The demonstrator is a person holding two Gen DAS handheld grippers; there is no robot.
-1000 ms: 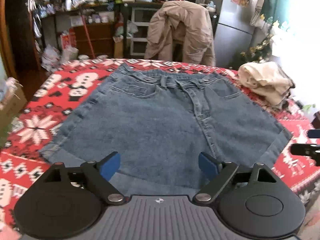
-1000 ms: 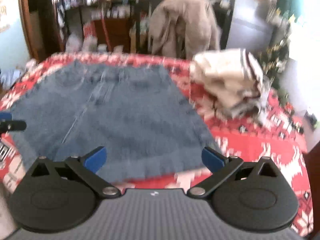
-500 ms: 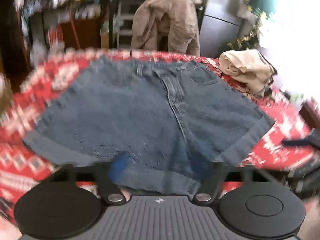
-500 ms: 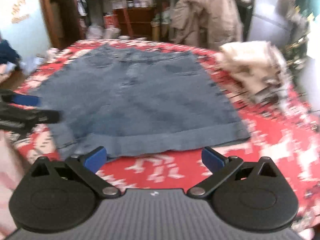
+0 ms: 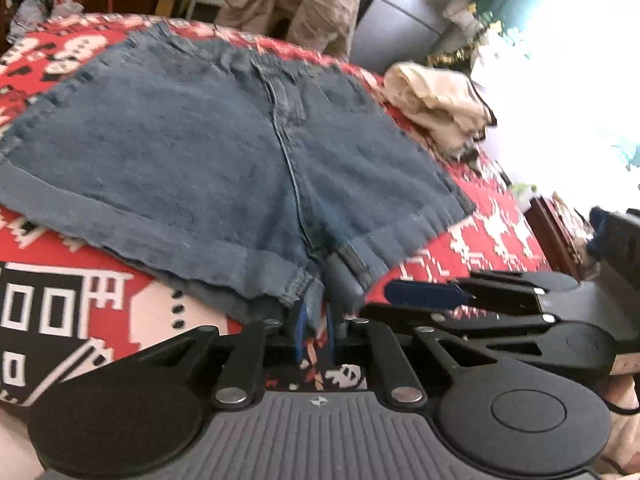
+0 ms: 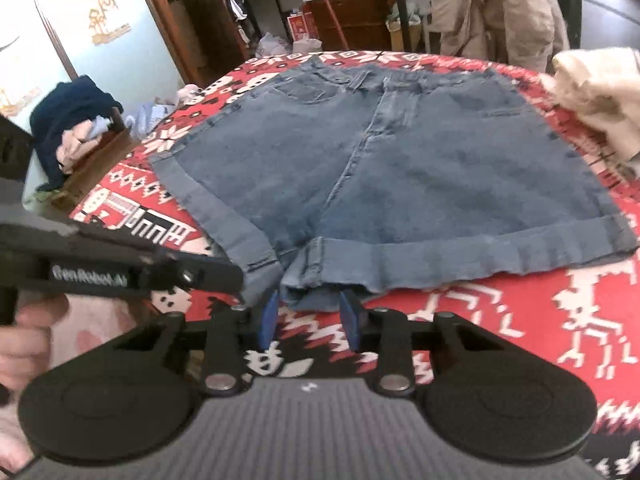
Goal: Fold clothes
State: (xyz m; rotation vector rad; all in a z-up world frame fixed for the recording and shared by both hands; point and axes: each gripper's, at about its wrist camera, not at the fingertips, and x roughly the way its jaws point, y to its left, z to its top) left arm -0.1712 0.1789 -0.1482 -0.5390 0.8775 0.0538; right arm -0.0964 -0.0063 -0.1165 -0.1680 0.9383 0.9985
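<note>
Both tongs have just been closing at the crotch hem of the shorts [image 6: 400, 168], flat on the patterned surface [image 6: 520, 320]: left tongs [image 5: 316, 330] pinching denim, right tongs [image 6: 310, 320] half-open around it. Next, probably: clamp and fold.

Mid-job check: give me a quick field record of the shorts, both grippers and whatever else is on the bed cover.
garment: denim shorts, spread flat, waistband far, cuffed hems near
surface: red patterned cover
left gripper: jaws have just been closing, nearly shut on the hem at the crotch
right gripper: jaws have just been closing; near hem edge lies between the pads, contact unclear
gripper spacing: side by side at the crotch hem
other items: cream garment pile at the cover's right edge
fold status: not yet folded
</note>
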